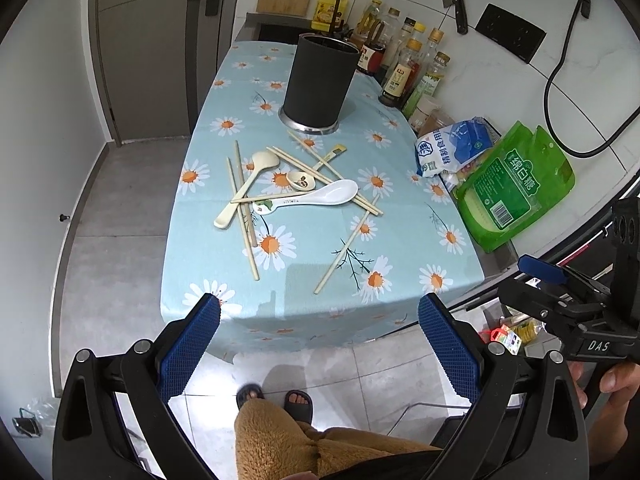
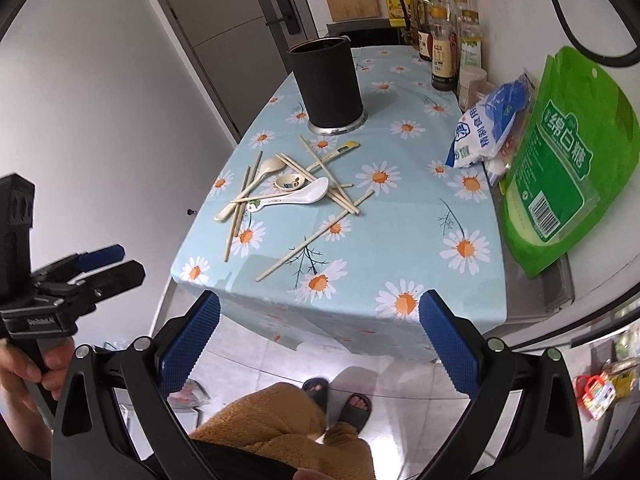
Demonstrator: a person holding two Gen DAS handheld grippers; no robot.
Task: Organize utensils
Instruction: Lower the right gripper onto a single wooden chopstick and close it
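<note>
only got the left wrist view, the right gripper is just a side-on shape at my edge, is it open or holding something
Observer: The right gripper is open, its blue ribbed pads wide apart with nothing between them.
Operator: where is it pointing
Observer: At the near edge of the light blue daisy-print tablecloth. The lone pale wooden chopstick is the closest utensil ahead of it.
Operator: and my left gripper from outside
Observer: The left gripper is off the table's left side, and a hand is wrapped round its handle.
</note>
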